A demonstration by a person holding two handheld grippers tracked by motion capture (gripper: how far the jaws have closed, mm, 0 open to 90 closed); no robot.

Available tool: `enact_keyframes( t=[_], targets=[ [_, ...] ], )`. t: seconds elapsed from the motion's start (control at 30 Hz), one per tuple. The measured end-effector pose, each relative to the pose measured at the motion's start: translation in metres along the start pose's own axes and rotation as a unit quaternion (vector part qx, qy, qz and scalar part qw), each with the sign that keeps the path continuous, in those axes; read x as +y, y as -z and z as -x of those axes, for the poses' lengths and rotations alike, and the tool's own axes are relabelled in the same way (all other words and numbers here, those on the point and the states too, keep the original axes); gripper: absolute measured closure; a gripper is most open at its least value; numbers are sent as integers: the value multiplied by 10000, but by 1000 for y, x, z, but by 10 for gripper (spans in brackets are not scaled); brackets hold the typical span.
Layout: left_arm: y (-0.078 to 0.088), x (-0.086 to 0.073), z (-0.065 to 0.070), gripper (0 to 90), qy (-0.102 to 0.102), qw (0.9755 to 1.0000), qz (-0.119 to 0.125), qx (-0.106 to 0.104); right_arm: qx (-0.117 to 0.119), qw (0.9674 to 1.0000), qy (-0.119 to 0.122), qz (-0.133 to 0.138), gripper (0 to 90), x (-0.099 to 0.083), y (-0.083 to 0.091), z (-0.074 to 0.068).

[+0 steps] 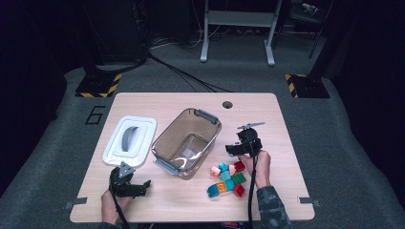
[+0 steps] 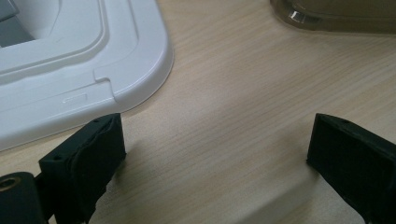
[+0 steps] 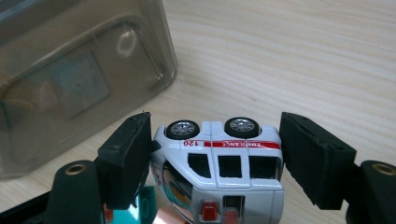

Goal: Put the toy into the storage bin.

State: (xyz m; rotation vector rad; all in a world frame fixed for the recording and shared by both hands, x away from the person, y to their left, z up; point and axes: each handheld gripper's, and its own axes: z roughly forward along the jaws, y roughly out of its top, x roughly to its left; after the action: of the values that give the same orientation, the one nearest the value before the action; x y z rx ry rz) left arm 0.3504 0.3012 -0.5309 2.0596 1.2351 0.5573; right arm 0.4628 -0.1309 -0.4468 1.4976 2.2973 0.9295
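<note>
Toy ambulance (image 3: 219, 158) clamped btwn right claw (image 3: 215, 154) jaws, wheels up.

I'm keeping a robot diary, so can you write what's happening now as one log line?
right gripper: shut on toy ambulance, beside clear bin | left gripper: open, near white lid | toy pile: on table
</note>
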Motion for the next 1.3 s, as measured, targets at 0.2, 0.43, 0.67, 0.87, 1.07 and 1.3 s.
enact_keyframes(
  t=[0.2, 0.43, 0.67, 0.87, 1.07, 1.3],
  targets=[
    [0, 0, 0, 39, -2, 10000, 3, -14, 78, 9999, 48, 68, 265, 5, 6, -3],
    [1, 0, 0, 40, -35, 10000, -32, -28, 167, 9998, 72, 98, 266, 9, 8, -5],
    [0, 0, 1, 40, -30, 10000, 21, -8, 295, 9992, 26, 257, 267, 15, 14, -7],
    [0, 0, 1, 40, -33, 10000, 20, -8, 454, 9978, -132, 468, 269, 18, 21, -8],
    [0, 0, 1, 40, -31, 10000, 23, -7, 544, 9965, -130, 627, 269, 26, 31, -12],
    [1, 0, 0, 39, -34, 10000, -18, -32, 604, 9949, -171, 791, 269, 40, 49, -17]
  ],
)
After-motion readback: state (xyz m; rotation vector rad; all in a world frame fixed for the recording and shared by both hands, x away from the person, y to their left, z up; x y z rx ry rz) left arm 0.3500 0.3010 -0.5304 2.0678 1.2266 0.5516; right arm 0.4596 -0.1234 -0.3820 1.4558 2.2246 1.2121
